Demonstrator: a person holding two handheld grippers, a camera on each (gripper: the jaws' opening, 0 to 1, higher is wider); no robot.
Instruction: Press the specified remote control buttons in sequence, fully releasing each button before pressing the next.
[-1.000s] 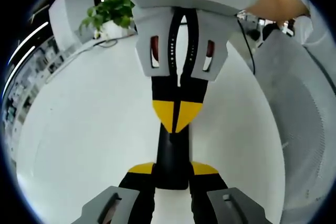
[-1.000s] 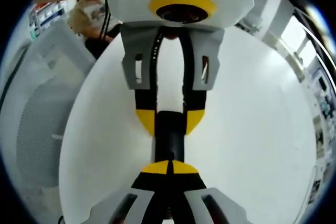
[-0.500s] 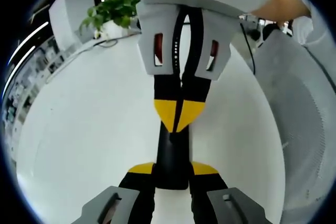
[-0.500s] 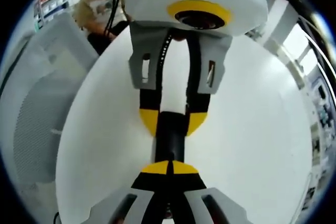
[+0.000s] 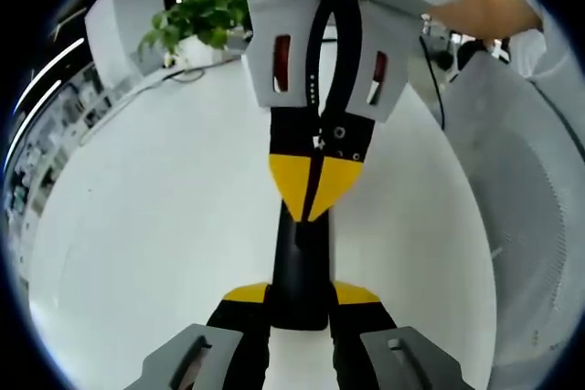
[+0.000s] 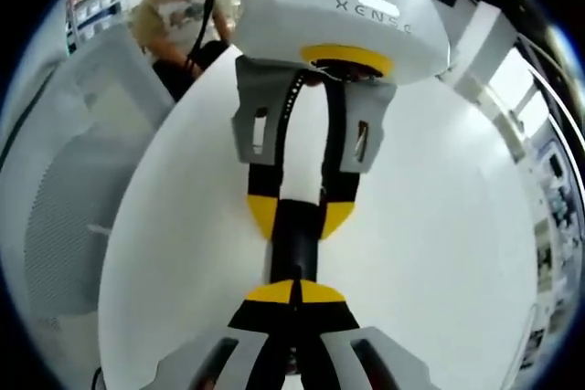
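Observation:
A slim black remote control [image 5: 300, 267] lies lengthwise over the white table [image 5: 155, 216]. My left gripper [image 5: 300, 294] is shut on its near end, one yellow-tipped jaw on each long side. From the top of the left gripper view comes my right gripper [image 5: 311, 196], its yellow tips shut together and pointing down at the remote's far part. In the right gripper view, the right gripper [image 6: 294, 291] stands shut over the remote control [image 6: 294, 239]. Beyond it the left gripper [image 6: 297, 216] clasps the remote. Whether the tips touch a button is hidden.
A potted plant [image 5: 196, 20] and a black cable [image 5: 430, 66] sit at the table's far edge. A grey perforated panel [image 5: 535, 216] runs beside the table. A person [image 6: 174, 20] sits beyond it, and a sleeve [image 5: 494, 6] holds the right gripper.
The right gripper has lifted and tilted a little, its body moving up in the left gripper view while its shut tips stay by the remote. The left gripper and remote have kept still.

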